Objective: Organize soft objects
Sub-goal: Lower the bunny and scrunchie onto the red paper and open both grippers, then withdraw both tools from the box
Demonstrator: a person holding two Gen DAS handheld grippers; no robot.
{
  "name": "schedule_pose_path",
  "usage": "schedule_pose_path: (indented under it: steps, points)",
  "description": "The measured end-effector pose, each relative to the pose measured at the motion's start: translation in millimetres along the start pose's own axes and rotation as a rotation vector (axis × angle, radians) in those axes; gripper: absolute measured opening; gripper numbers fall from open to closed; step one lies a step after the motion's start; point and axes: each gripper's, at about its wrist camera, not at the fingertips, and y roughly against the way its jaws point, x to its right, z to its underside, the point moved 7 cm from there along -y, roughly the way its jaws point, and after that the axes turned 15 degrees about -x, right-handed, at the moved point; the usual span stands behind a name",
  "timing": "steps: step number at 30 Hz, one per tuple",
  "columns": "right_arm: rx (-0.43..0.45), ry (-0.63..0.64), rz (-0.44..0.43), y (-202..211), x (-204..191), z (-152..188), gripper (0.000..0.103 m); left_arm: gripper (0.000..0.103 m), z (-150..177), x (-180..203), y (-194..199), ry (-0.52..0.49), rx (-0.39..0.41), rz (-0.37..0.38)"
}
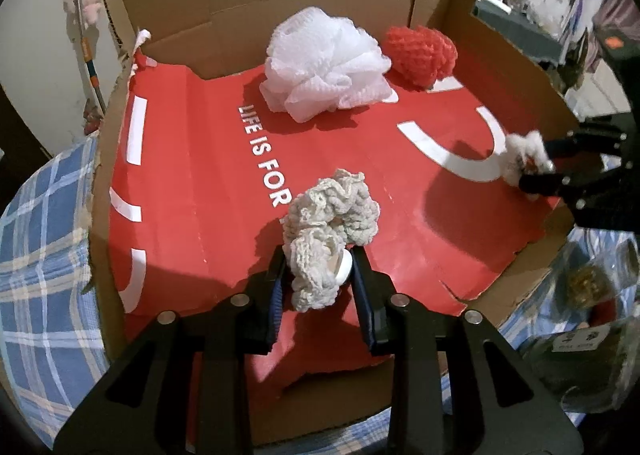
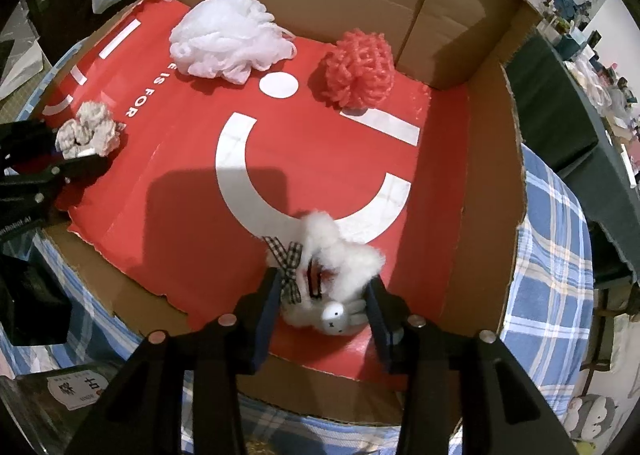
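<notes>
White pouf (image 1: 326,63), red pouf (image 1: 420,55), blue-plaid cloth (image 1: 44,223), black-and-white checked bow (image 2: 286,261).

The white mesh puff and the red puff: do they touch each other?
Apart. The right wrist view shows bare red sheet between the white mesh puff and the red puff.

Red liner (image 2: 168,223) centre clear; white pouf (image 2: 224,39) and red pouf (image 2: 360,71) block 12 o'clock, cardboard walls (image 2: 488,175) enclose.

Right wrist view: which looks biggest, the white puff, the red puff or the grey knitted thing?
1. white puff, clearly largest.
2. red puff.
3. grey knitted thing, smallest; it sits at the curved picture edge, so this is less sure.
</notes>
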Motion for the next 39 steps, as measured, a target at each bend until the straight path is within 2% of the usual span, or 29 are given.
schedule_pose_path:
  steps: [1,2,5,7,12,14,15,19,22,28,31,34,36,39]
  points:
    - [-0.001,0.001,0.001,-4,0,-4,0.046,0.032,0,-1,1,0.006,0.005,0.006]
    - [-0.001,0.002,0.001,-4,0,-4,0.046,0.041,-1,-2,3,0.008,0.011,0.007]
    - [0.002,0.002,-0.004,-4,0,-4,0.047,0.054,-2,-3,7,0.014,0.023,0.001]
    - [0.003,0.003,-0.008,-4,0,-3,0.048,0.055,-3,2,10,0.005,0.035,0.032]
    - [0.014,0.008,-0.021,2,-2,0,0.055,0.056,-5,9,20,-0.007,0.06,0.01]
    - [0.028,0.007,-0.011,7,-3,1,0.068,0.064,-5,11,25,-0.007,0.07,0.013]
    - [0.043,0.005,-0.001,11,-3,3,0.07,0.065,-5,12,29,-0.008,0.079,0.01]
    - [0.079,-0.003,-0.006,28,-3,9,0.071,0.066,-3,19,45,-0.019,0.124,0.011]
    - [0.111,-0.011,-0.001,42,-2,14,0.073,0.072,2,25,60,-0.017,0.159,0.023]
    - [0.208,-0.029,-0.006,78,-3,29,0.081,0.077,11,41,98,-0.036,0.258,0.01]
    - [0.274,-0.041,-0.005,101,-5,39,0.089,0.078,18,49,118,-0.039,0.305,0.007]
    - [0.341,-0.055,-0.009,124,-7,52,0.09,0.08,26,57,137,-0.039,0.357,0.003]
    - [0.387,-0.061,-0.005,138,-7,61,0.095,0.08,33,63,148,-0.035,0.386,0.005]
    - [0.475,-0.069,-0.003,162,-13,79,0.101,0.089,44,69,164,-0.04,0.437,-0.01]
